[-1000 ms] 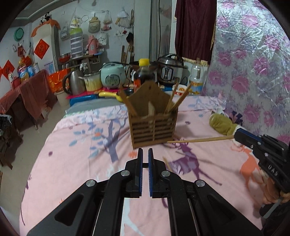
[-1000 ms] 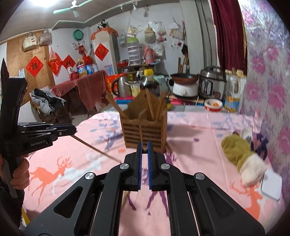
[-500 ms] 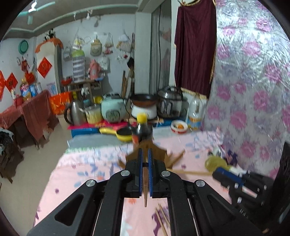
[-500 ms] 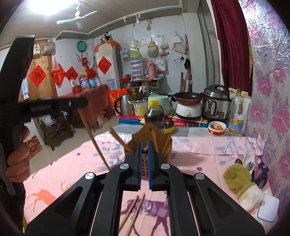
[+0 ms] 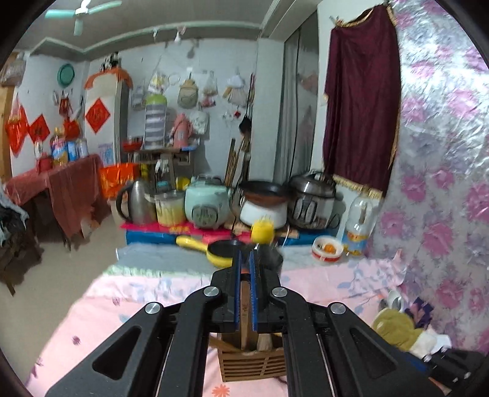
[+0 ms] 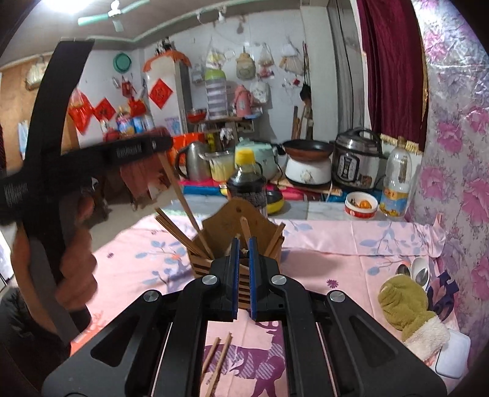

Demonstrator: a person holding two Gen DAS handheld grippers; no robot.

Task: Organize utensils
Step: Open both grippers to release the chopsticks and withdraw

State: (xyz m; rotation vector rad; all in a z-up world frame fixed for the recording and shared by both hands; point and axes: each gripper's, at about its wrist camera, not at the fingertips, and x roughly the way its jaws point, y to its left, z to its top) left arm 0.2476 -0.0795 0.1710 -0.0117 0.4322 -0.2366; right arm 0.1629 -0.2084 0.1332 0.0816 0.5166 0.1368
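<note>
our left claw (image 6: pixel 162 152) is clamped on a chopstick (image 6: pixel 183 201) angling into the wooden holder (image 6: pixel 235 241); right claw (image 6: pixel 241 268) pinches two chopsticks (image 6: pixel 218 363) hanging before the holder, not yet stowed.

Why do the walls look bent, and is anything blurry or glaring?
Both wrist views are fisheye, so edges curve and corners go black. Left wrist view: the yellow bottle cap is smeared by motion. Right wrist view: the ceiling light glares white, and the left gripper looks soft.

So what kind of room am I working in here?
Likely a home kitchen-living room: rice cooker, pressure cooker and kettle behind a cloth-covered table.
</note>
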